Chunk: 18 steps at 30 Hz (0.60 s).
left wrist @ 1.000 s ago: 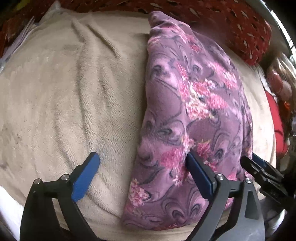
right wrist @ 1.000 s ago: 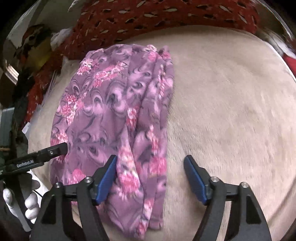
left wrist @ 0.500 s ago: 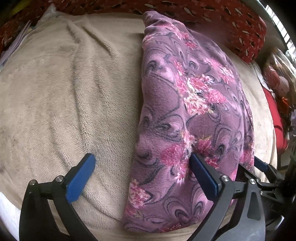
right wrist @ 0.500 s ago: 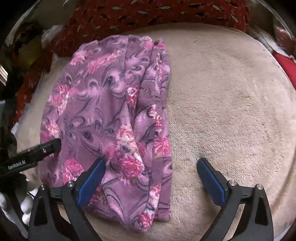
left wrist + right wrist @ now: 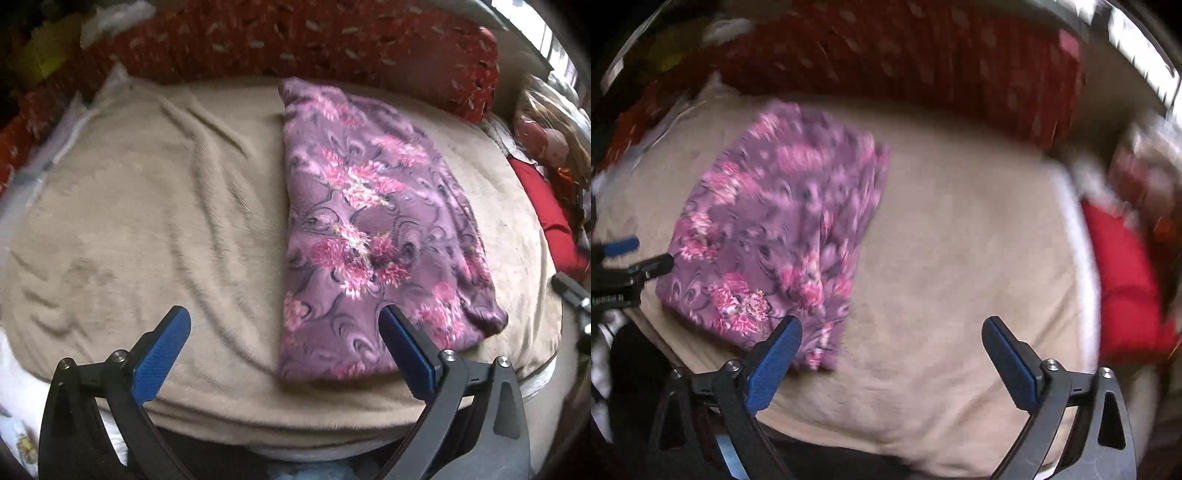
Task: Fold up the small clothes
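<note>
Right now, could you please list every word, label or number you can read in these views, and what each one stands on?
White lettering on the left claw body, seen in the right wrist view: too blurred to read.
Purple floral garment, beige blanket, right claw: no text visible.

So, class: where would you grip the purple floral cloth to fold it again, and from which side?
Grip the near right corner of the cloth, coming from the right: its loose layered edges lie there, while the left side is a straight closed fold.
</note>
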Available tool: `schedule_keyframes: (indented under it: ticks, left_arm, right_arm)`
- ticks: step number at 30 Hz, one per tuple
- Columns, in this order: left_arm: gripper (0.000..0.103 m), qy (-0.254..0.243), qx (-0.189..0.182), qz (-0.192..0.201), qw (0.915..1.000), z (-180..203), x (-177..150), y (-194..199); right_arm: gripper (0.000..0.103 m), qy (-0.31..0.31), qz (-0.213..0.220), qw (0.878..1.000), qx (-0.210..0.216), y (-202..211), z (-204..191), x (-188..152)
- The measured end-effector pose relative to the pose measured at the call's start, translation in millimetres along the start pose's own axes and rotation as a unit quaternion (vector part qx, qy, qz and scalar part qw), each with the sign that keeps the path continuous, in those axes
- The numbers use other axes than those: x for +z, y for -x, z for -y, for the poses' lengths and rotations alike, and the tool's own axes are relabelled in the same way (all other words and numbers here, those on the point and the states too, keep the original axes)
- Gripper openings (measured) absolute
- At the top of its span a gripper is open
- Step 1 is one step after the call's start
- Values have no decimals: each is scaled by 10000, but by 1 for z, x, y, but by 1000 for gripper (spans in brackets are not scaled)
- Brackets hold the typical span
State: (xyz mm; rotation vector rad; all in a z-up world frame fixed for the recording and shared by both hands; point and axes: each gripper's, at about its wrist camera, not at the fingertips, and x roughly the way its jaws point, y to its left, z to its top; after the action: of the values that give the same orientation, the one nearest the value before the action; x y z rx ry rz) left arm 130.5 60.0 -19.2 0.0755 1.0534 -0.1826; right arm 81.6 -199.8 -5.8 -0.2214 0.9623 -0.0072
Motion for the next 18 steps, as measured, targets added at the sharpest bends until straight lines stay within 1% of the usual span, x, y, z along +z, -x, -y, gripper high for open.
schedule_keyframes:
  ticks: [2, 4, 6, 10, 14, 16, 18]
  left_arm:
    - [102, 18, 48, 142, 9999, -2, -6, 11]
    - [102, 56, 70, 269, 9996, -3, -11, 20]
    - [102, 56, 89, 312, 9995, -3, -16, 24]
    - [102, 34, 119, 372, 9992, 2, -23, 30]
    - [102, 28, 182, 452, 9988, 8, -31, 34]
    - [102, -5, 213, 451, 9988, 11, -35, 35]
    - [102, -65, 209, 433, 9988, 14, -37, 36]
  right_arm:
    - [100, 404, 417, 9975, -395, 24, -5, -4]
    - [100, 743, 770, 9918, -700, 40, -12, -13]
    - [100, 852, 943, 9891, -743, 44, -15, -22]
    - [100, 909, 1013, 9888, -607, 37, -25, -46]
    - [100, 552, 955, 9939, -80, 37, -36, -56]
    - [100, 288, 974, 9947, 177, 38, -37, -55]
    - [100, 86, 985, 9945, 335, 39, -41, -55]
